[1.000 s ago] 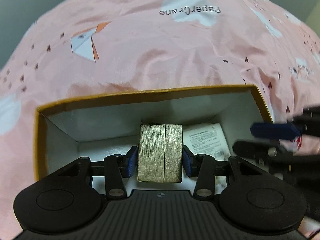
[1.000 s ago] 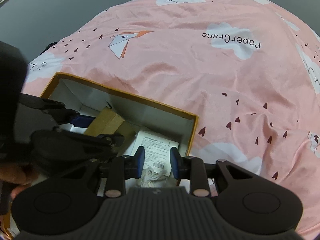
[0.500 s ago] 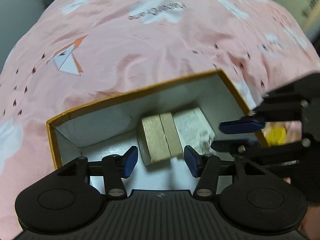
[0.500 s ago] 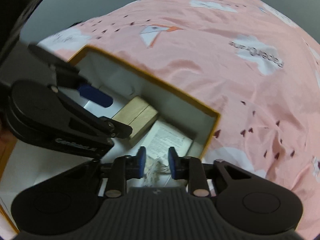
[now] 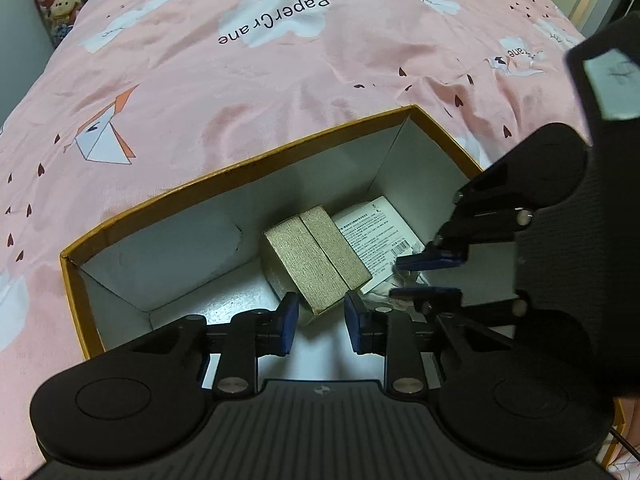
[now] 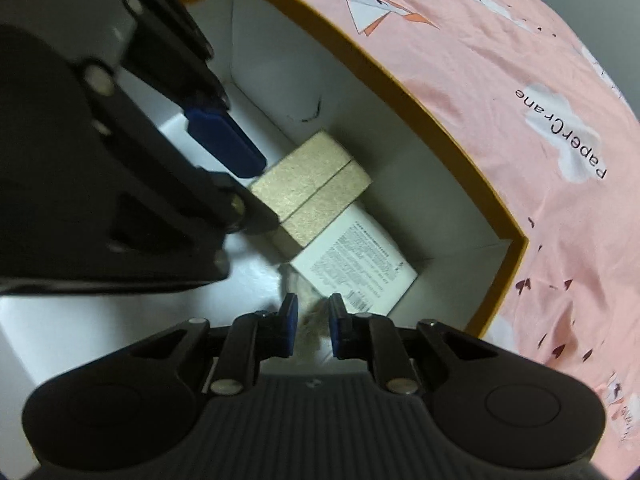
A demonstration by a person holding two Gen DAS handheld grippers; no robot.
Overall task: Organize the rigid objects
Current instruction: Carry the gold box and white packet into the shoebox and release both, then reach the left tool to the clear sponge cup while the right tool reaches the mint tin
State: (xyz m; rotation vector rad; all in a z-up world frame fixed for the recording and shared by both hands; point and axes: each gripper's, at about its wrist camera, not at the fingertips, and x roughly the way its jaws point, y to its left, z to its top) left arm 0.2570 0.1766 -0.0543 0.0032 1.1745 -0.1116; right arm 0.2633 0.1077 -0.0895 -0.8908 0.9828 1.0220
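A gold textured box [image 5: 316, 256] lies inside the open orange-rimmed cardboard box [image 5: 240, 164], beside a white printed box [image 5: 376, 232]. My left gripper [image 5: 321, 322] is open and empty just above and behind the gold box. My right gripper [image 6: 312, 330] is shut on a small pale fluffy object [image 6: 310, 316], low inside the cardboard box [image 6: 440, 128] beside the white printed box [image 6: 356, 264]. The gold box [image 6: 312, 192] also shows there. The right gripper also shows in the left wrist view [image 5: 424, 276].
The cardboard box rests on a pink bedspread [image 5: 260, 60] printed with clouds and paper cranes. Plush toys [image 5: 56, 0] sit at the far left edge. The left gripper's body [image 6: 100, 140] fills the left side of the right wrist view.
My left gripper let go of the gold box, which now lies in the cardboard box, and drew back and up. My right gripper moved deeper into the box with the fluffy object.
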